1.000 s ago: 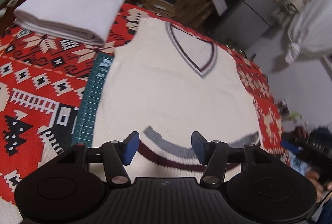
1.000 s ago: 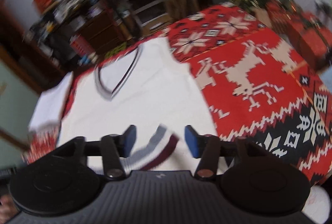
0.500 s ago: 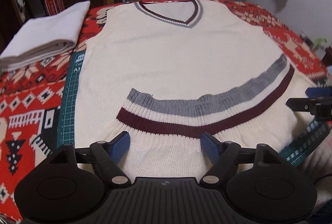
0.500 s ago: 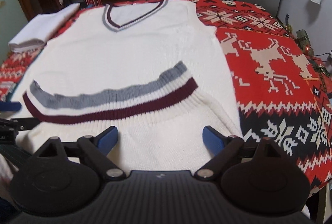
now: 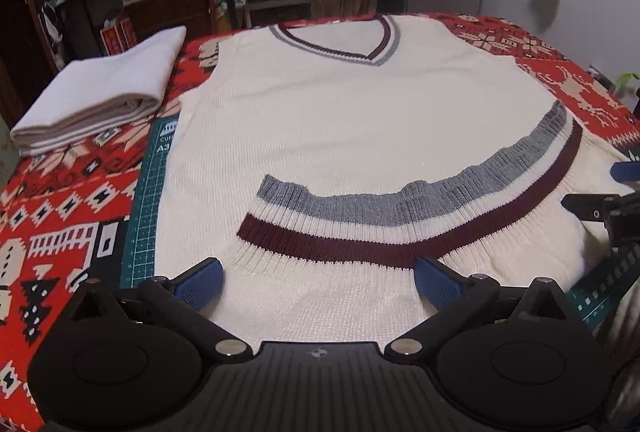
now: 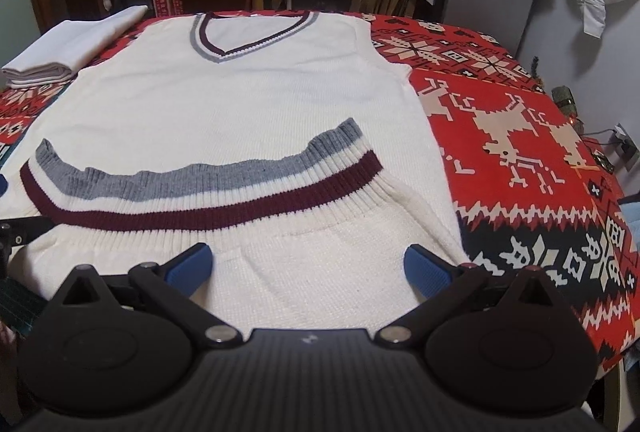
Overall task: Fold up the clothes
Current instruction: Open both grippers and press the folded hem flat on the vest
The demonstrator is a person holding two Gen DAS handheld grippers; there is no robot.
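Left gripper (image 5: pixel 318 282), right gripper (image 6: pixel 306 268) both spread, empty, over vest (image 5: pixel 340 120); cutting mat (image 5: pixel 150 200) at 9 o'clock reads "A3".

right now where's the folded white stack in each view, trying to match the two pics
Left wrist view: the folded white stack lies at the upper left on the red patterned cloth, left of the cream vest.
Right wrist view: the same stack sits at the far left edge, partly cut off, beside the vest's shoulder.
Shared landmark: the vest's V-neck trim, near the top centre in both.
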